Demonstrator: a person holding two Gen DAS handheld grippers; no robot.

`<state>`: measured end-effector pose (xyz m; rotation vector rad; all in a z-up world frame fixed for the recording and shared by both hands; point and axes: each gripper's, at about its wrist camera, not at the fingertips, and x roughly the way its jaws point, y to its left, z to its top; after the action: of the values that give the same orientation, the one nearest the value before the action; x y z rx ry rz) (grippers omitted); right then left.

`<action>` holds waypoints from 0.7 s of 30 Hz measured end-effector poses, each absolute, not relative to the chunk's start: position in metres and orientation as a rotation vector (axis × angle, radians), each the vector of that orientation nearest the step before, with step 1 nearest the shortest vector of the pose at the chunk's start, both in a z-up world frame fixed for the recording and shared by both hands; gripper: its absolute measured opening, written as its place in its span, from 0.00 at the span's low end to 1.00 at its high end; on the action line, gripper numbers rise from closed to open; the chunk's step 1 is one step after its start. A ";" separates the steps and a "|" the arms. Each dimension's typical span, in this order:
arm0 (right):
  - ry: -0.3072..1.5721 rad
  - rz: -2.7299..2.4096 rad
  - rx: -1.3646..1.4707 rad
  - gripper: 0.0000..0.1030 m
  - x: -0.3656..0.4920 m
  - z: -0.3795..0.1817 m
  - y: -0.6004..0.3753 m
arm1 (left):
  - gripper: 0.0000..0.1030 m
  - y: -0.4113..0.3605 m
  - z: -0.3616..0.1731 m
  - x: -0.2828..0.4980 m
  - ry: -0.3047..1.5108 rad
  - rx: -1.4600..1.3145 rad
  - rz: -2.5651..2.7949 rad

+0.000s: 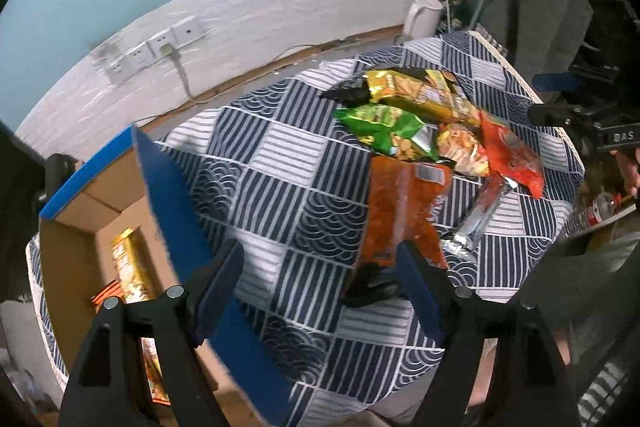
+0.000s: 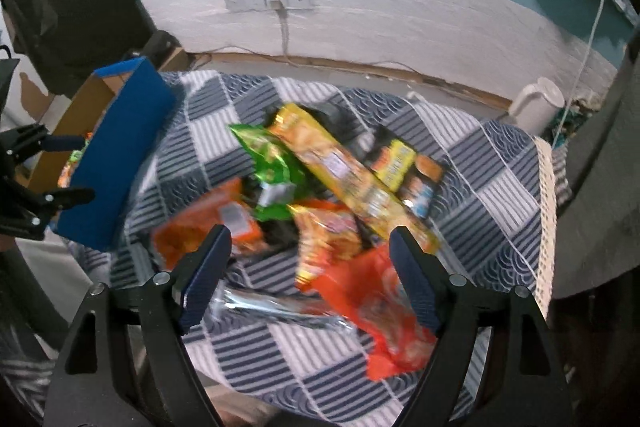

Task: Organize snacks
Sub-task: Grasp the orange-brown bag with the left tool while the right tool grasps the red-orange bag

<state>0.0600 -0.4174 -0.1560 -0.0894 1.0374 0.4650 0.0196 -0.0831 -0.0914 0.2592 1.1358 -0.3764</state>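
Left gripper [image 1: 320, 273] gapes wide and empty over the cloth [image 1: 280, 163], right gripper [image 2: 310, 259] likewise above the snack pile [image 2: 320, 187] at frame centre. The blue box [image 1: 100, 211], lower left, holds a gold packet [image 1: 130, 267].

This looks like a room in a home: a small table with a blue and white cloth [image 1: 280, 163], a white kettle [image 1: 422, 17], wall plugs [image 1: 152, 53] and a worn white wall [image 2: 400, 23]
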 end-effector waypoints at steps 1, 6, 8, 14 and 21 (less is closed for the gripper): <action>1.044 0.458 -0.091 0.79 0.060 -0.160 -0.423 | 0.78 -0.089 -0.093 0.020 1.140 0.264 -0.388; 1.106 0.441 -0.107 0.79 0.065 -0.187 -0.446 | 0.78 -0.109 -0.105 0.023 1.166 0.276 -0.428; 1.127 0.445 -0.117 0.79 0.065 -0.197 -0.451 | 0.78 -0.116 -0.110 0.025 1.183 0.274 -0.443; 1.188 0.448 -0.151 0.79 0.067 -0.227 -0.464 | 0.78 -0.133 -0.132 0.029 1.243 0.271 -0.480; 1.227 0.493 -0.183 0.79 0.068 -0.251 -0.465 | 0.78 -0.143 -0.151 0.035 1.299 0.253 -0.502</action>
<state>0.0679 -0.4646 -0.2513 -0.1828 1.2274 0.4929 0.0353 -0.1431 -0.1511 0.2531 1.2992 -0.5015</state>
